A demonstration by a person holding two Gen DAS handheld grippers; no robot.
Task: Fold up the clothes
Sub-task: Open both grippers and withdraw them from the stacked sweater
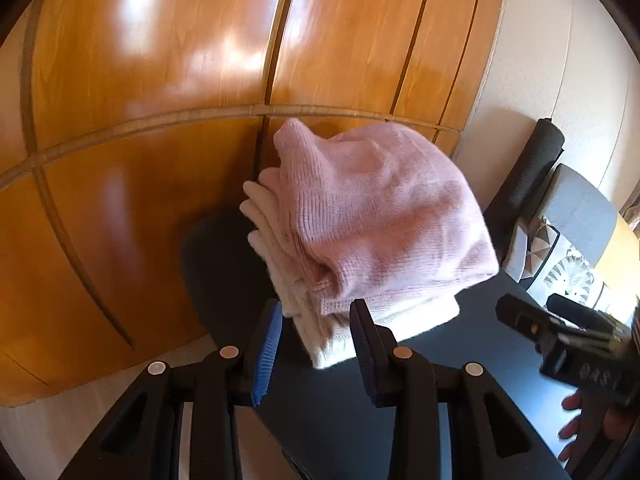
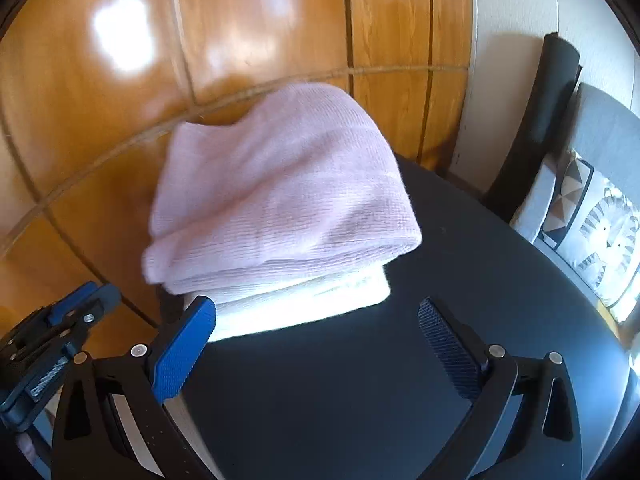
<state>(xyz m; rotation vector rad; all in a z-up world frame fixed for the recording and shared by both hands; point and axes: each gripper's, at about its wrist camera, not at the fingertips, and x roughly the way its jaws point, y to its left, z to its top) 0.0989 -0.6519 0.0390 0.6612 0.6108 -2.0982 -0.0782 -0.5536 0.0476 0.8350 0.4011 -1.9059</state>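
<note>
Left claw [image 1: 316, 344] part open, empty | right claw [image 2: 318, 344] spread wide, empty | pink knit [image 2: 280, 192] folded, soft ribbed, atop white stack [image 2: 304, 304] | on dark round bench [image 2: 400, 360] | glossy wood doors [image 1: 160, 80] behind

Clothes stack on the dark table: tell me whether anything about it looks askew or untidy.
The pink knit garment on top sits crooked: it overhangs the folded white garments on the left and bulges rather than lying flat. In the left wrist view the white layers fan out unevenly. Nothing has slid off the dark table.
</note>
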